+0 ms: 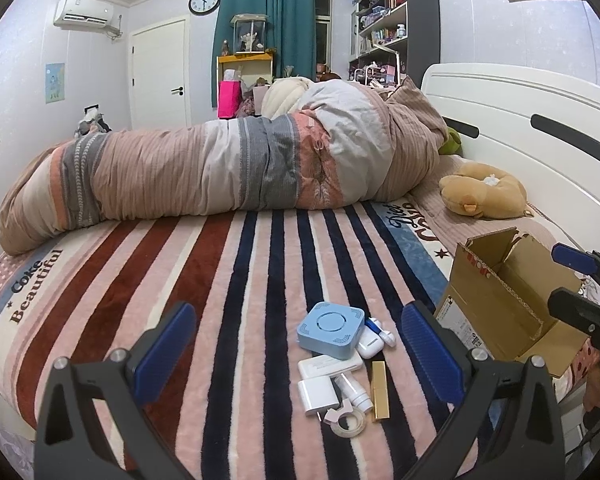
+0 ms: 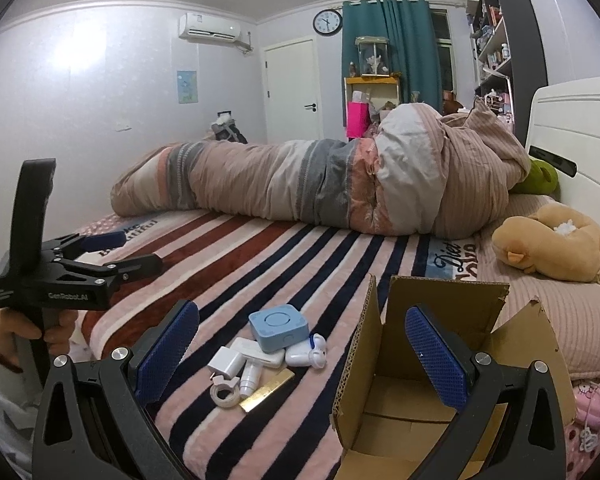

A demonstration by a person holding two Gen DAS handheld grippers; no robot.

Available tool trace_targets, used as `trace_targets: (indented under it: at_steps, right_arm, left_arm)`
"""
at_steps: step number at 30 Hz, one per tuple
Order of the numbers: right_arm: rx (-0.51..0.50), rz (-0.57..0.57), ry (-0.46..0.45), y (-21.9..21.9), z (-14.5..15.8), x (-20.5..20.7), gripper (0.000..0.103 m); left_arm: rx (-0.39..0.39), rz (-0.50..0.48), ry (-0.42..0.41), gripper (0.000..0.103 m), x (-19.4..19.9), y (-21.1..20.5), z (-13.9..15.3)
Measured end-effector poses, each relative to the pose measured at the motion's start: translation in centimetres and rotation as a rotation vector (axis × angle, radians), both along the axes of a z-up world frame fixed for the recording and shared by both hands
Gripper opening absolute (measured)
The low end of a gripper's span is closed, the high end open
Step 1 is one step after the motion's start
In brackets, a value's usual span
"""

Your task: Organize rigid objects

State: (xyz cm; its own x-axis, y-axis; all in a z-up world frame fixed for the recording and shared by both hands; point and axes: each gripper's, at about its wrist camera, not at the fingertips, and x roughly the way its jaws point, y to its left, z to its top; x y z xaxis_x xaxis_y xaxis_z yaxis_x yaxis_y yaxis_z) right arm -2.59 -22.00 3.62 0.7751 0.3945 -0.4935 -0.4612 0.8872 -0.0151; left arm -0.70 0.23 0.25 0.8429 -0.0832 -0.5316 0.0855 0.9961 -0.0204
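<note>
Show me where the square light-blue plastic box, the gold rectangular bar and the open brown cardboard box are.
Square light-blue plastic box (image 1: 332,330): left wrist view, on its top face.
Gold rectangular bar (image 1: 380,390): left wrist view, middle of its length.
Open brown cardboard box (image 2: 448,312): right wrist view, on its far inner wall.

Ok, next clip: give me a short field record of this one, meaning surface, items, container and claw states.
surface: striped blanket on a bed
items: blue square device, white charger, tape roll, gold bar, clustered together
container: cardboard box, open, no item visible inside
left claw: open, empty
right claw: open, empty, over the box
</note>
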Motion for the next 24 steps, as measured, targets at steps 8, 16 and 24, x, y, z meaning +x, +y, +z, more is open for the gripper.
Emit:
trace_targets:
  at_steps: [8, 16, 24]
  right_arm:
    - [0.008, 0.009, 0.016, -0.14, -0.25, 0.24, 0.103]
    - [0.011, 0.023, 0.013, 0.06, -0.30, 0.32, 0.103]
    - [0.013, 0.039, 0.018, 0.24, -0.38, 0.48, 0.103]
  left_arm:
    - [-0.001, -0.004, 0.000, 0.102, -0.25, 0.18, 0.04]
    - [0.010, -0.018, 0.001, 0.103, -0.24, 0.22, 0.06]
    - [0.008, -0.015, 0.002, 0.103, -0.25, 0.05, 0.04]
